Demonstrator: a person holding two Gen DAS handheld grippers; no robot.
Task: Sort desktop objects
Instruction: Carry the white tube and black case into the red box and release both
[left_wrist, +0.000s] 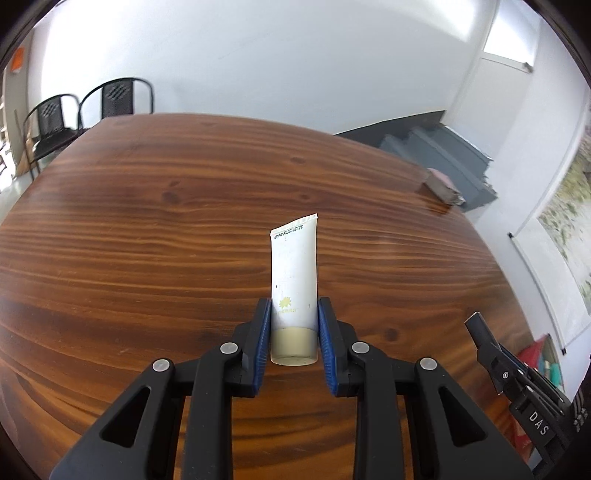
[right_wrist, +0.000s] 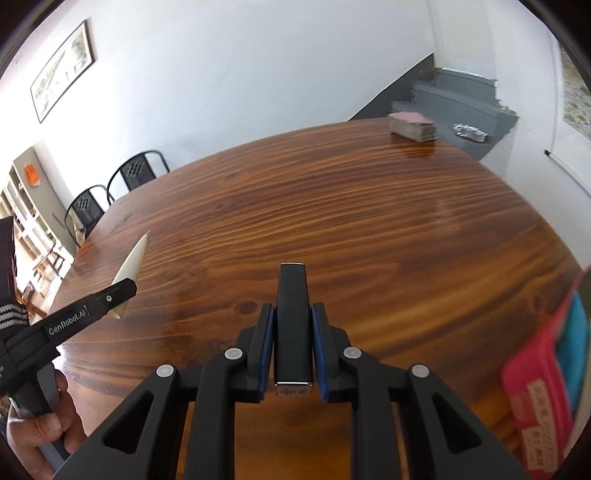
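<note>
White tube (left_wrist: 294, 291) clamped cap-end between left tongs (left_wrist: 294, 325), crimped end pointing away, held above wooden surface (left_wrist: 147, 221). Right tongs (right_wrist: 293, 332) closed on slim black stick-like item (right_wrist: 291, 325) — maybe lipstick or lighter, cannot tell. Both objects airborne, so carry step in hand; next move needs destination for each. Red-and-teal container (right_wrist: 546, 373) at right edge likely bin — blurred, cut off. Pink-topped stack (right_wrist: 413, 126) at far edge; foil-like bundle (right_wrist: 470, 132) beyond, unclear.

red box (right_wrist: 543, 387) blurred, cropped, perhaps packaging
</note>
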